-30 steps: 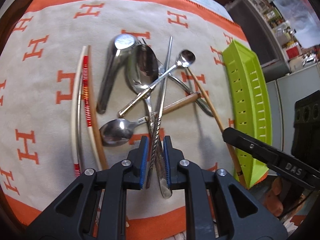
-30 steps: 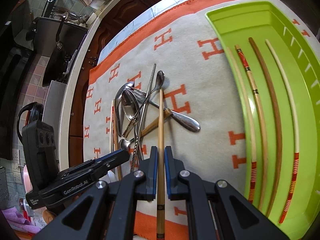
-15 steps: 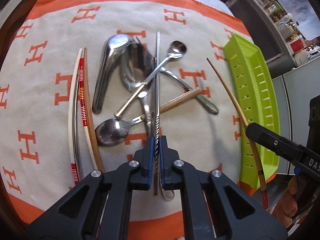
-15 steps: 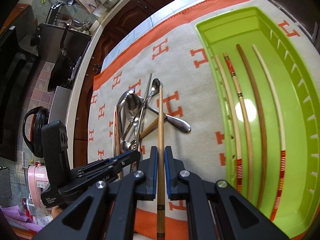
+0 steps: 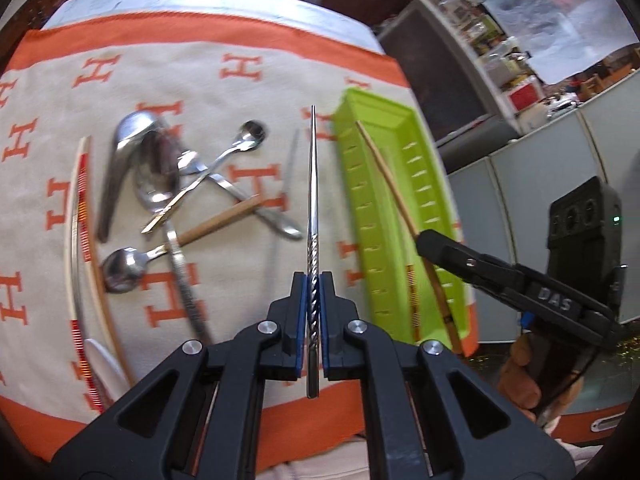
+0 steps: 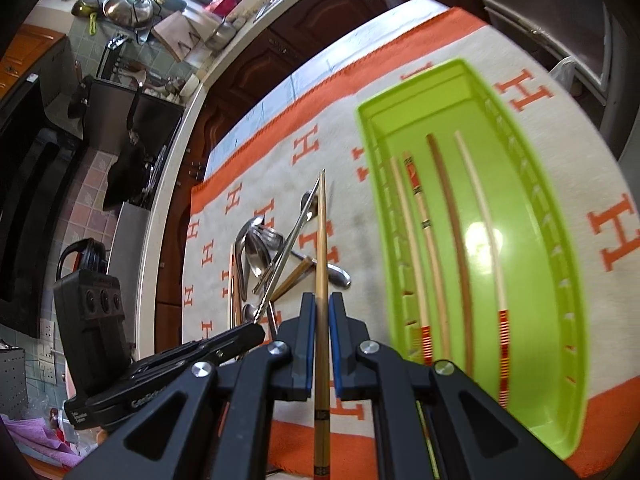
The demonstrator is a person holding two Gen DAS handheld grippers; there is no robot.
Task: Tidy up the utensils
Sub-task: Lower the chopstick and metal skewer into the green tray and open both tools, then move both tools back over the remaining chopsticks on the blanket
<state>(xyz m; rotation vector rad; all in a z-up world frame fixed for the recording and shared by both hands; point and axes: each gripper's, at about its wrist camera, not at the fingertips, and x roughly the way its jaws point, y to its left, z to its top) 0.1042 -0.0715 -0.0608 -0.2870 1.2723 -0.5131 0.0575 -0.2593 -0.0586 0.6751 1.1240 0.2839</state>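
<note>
Currently a twisted metal chopstick (image 5: 312, 216) is clamped in the closed jaws of the left gripper (image 5: 313, 312), clear of the spoon pile (image 5: 160, 184). A bamboo chopstick (image 6: 321, 280) is pinched by the right gripper (image 6: 321, 344), held beside the green tray (image 6: 560, 240). Each stick should be kept level, aligned lengthwise with the four chopsticks already in the tray, and lowered before release; crossing the two sticks is to be avoided. The desk is covered by an orange-bordered H-pattern cloth (image 5: 248, 68); a kitchen with pots (image 6: 126, 4) is seen behind.
</note>
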